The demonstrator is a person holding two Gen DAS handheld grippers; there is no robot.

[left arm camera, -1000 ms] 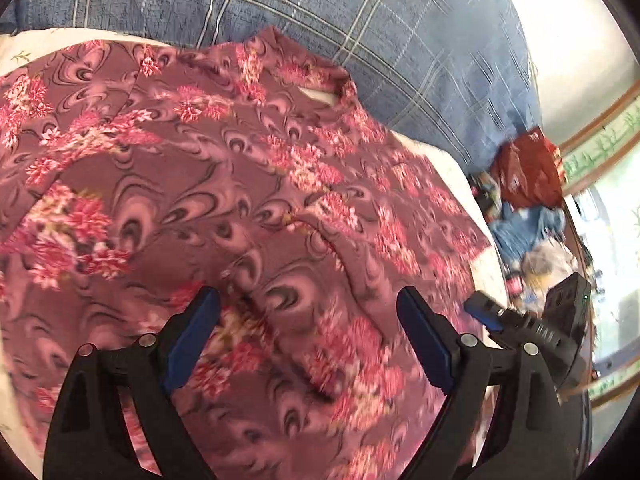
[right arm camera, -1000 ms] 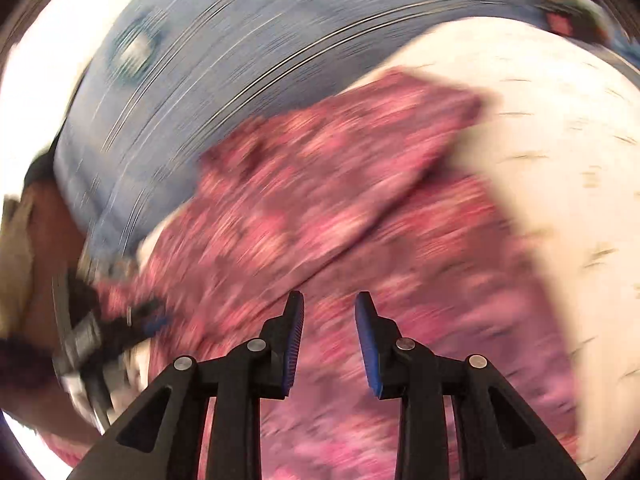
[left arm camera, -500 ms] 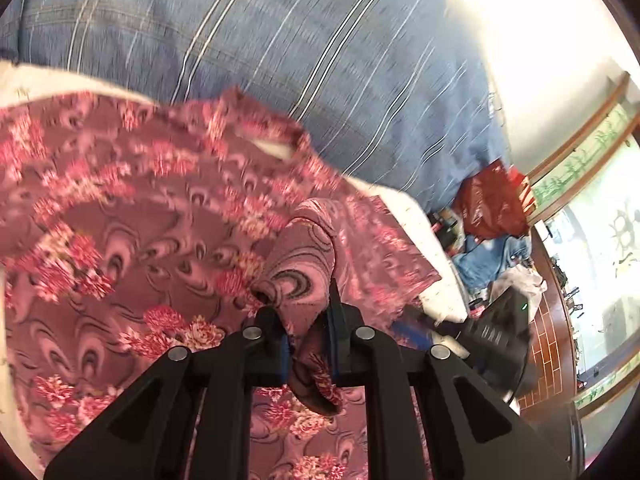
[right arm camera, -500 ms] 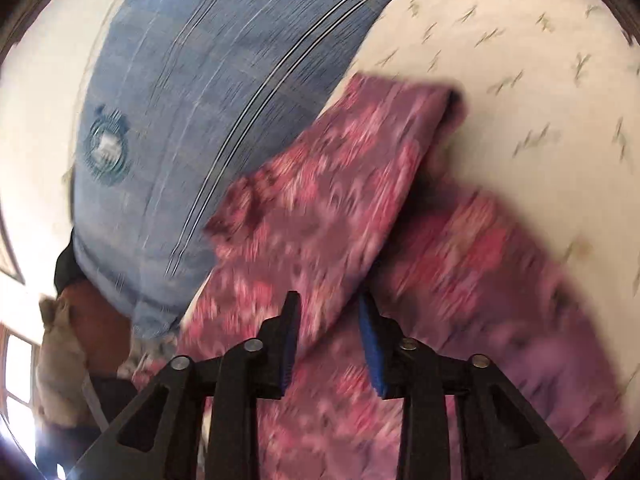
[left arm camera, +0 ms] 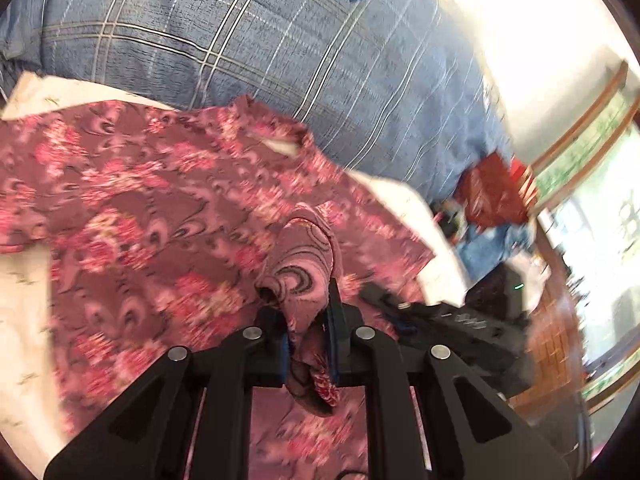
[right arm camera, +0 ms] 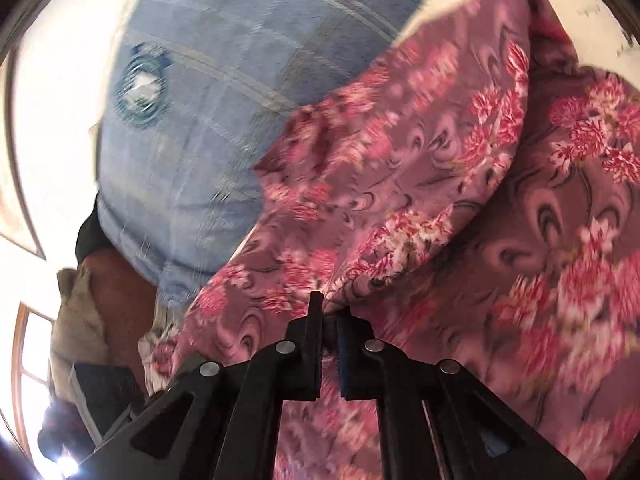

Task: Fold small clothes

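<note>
The left gripper (left arm camera: 307, 334) is clamped on a bunched fold of the floral garment (left arm camera: 160, 208) — a twist of maroon cloth with pink flowers rises between its blue-padded fingers (left arm camera: 283, 354) and hangs out below them. From that pinch the garment spreads away to the left and toward the far side, lying on a white bed sheet (left arm camera: 24, 280) with a sparse printed sprig pattern. Its neckline (left arm camera: 280, 146) faces the far edge, just against a large blue plaid pillow (left arm camera: 240, 40) that carries a round emblem near its top.

The right gripper (right arm camera: 329, 330) is closed as well, nipping an edge of the same floral garment (right arm camera: 440, 208); the cloth lifts from its fingertips (right arm camera: 316, 312) in a raised fold that runs up and to the right, over a flatter layer of the garment beneath. The blue plaid pillow (right arm camera: 208, 112) fills the upper left of this view, and the white sheet (right arm camera: 592, 4) shows at the upper right corner.

In the left wrist view the right gripper's black body (left arm camera: 448, 328) shows just beyond the garment's right edge. Past the bed lies a loose heap — a dark red bag (left arm camera: 496, 188) and some blue cloth (left arm camera: 484, 248) beside it; what the bag holds cannot be made out. Farther right are a reddish tiled floor (left arm camera: 556, 332) and a bright window with wooden framing (left arm camera: 580, 160). Both views are motion-blurred.
</note>
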